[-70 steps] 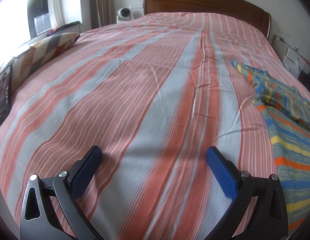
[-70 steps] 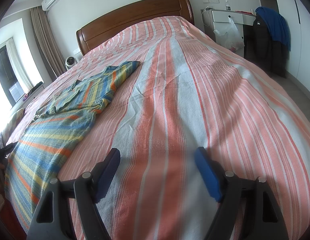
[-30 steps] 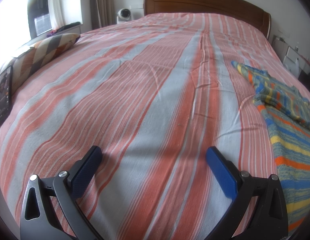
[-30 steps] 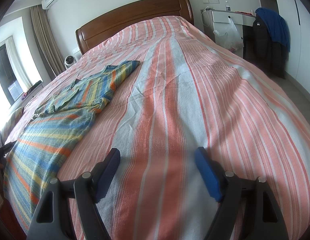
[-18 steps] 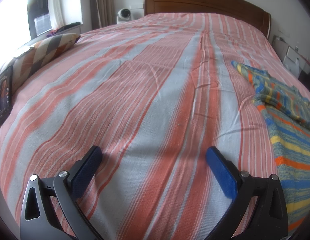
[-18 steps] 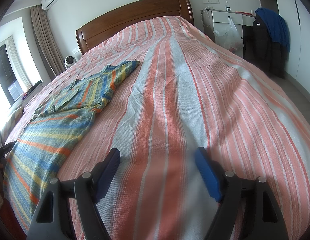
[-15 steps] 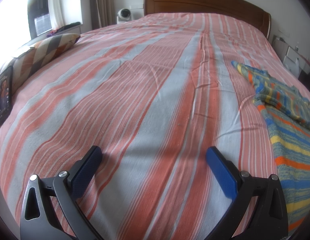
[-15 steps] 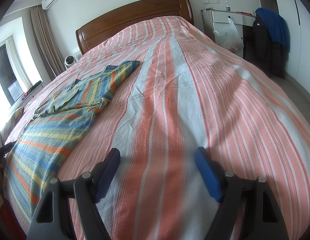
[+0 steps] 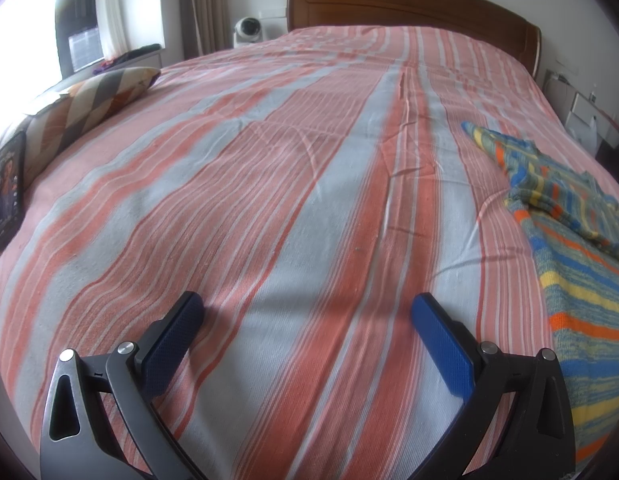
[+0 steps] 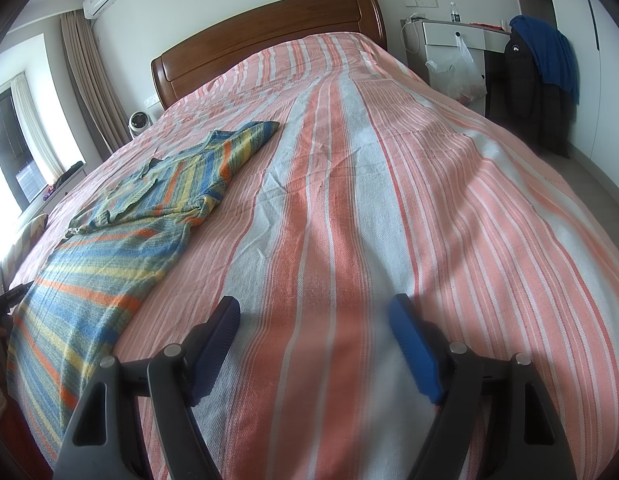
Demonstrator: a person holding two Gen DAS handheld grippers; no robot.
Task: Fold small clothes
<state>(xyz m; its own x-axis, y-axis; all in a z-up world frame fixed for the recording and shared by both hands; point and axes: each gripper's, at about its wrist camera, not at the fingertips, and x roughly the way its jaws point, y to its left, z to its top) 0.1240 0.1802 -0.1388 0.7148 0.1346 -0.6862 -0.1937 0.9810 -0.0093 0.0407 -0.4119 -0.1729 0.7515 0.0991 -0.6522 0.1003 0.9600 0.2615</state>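
Bedspread (image 9: 269,200) red, pink, white stripes; shirt (image 10: 109,248) blue, yellow, orange stripes; headboard (image 10: 269,28) brown.

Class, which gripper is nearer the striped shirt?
Neither clearly. The shirt lies between them: right of the left gripper, left of the right gripper.

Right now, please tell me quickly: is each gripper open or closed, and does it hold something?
Left gripper: open, holding nothing.
Right gripper: open, holding nothing.
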